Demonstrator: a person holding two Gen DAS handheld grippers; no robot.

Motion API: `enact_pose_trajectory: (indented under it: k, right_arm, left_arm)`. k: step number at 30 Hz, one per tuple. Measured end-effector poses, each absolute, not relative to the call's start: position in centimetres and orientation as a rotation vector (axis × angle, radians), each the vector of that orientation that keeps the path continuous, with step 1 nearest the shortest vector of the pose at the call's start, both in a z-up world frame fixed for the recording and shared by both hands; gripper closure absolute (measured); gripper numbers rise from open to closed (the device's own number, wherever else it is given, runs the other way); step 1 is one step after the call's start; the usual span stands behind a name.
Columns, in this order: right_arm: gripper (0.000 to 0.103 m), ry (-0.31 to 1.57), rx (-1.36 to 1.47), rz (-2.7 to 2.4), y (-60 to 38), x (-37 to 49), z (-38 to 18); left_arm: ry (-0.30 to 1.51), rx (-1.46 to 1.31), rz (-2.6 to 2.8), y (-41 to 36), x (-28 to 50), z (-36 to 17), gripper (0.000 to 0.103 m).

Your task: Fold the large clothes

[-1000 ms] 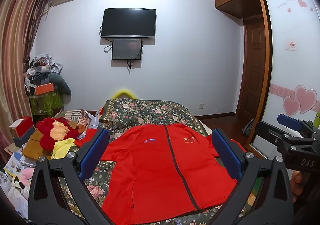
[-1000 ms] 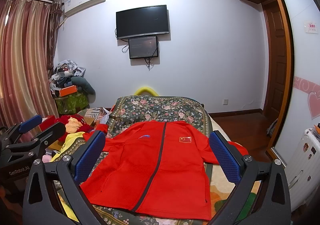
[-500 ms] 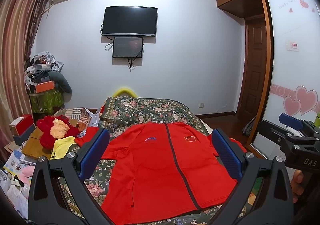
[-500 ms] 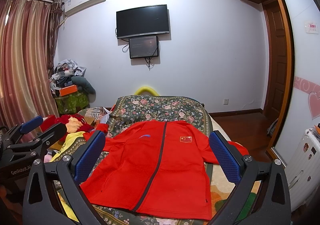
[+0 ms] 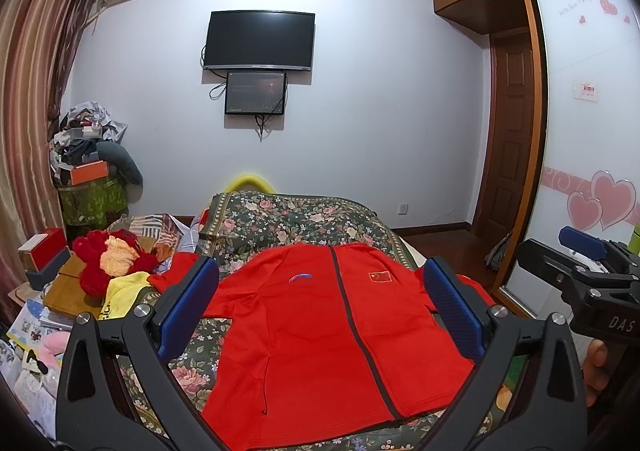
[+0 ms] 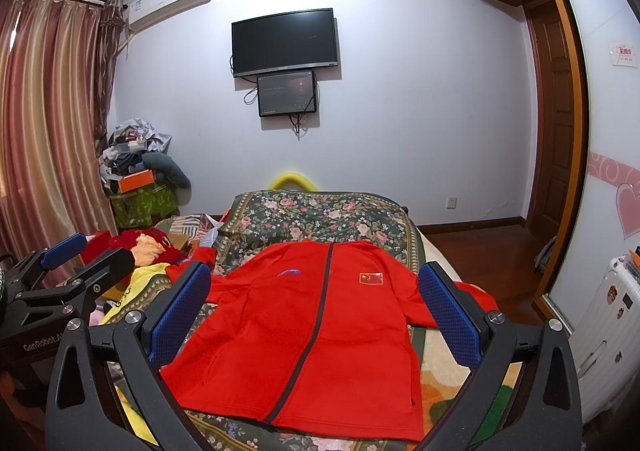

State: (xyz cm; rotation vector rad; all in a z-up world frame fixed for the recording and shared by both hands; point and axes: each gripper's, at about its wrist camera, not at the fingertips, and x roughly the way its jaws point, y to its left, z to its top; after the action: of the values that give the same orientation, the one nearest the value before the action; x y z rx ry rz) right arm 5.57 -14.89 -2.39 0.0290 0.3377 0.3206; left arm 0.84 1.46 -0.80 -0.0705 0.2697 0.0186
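Blue rubber pads line the fingers of both grippers, which frame the bottom of each view. The left gripper (image 5: 320, 311) has its jaws spread wide and holds nothing; it hovers above the bed without touching the cloth. The right gripper (image 6: 314, 305) is spread just as wide, also empty, beside the left one.

Just beyond them, a red jacket (image 5: 320, 331) lies face up and flat on the bed (image 5: 296, 219), which has a dark floral cover. The zipper is closed down the middle, the hem is nearest, the collar farthest. Both sleeves stretch out to the sides. A small flag patch (image 6: 371, 277) sits on the chest.

Judging from this, folding has not begun: the jacket is only laid out, and every fold is left to do, sleeves first most likely.

To the left of the bed sits a pile of plush toys (image 5: 112, 263) and clutter. On the far wall hangs a dark television (image 5: 259, 39).
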Motion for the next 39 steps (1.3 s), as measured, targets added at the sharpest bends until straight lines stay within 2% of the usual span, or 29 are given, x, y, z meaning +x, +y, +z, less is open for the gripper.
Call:
enact_pose_trajectory:
  k: [26, 39]
  right_arm:
    - [0.0, 0.362, 0.015, 0.316, -14.7, 6.8, -3.8]
    - [0.0, 0.434, -0.016, 0.311, -13.4, 11.7, -5.3]
  left_arm:
    - [0.303, -0.083, 0.028, 2.4, 2.4, -1.5, 0.0]
    - [0.378, -0.112, 0.093, 7.0, 8.2, -3.8, 0.0]
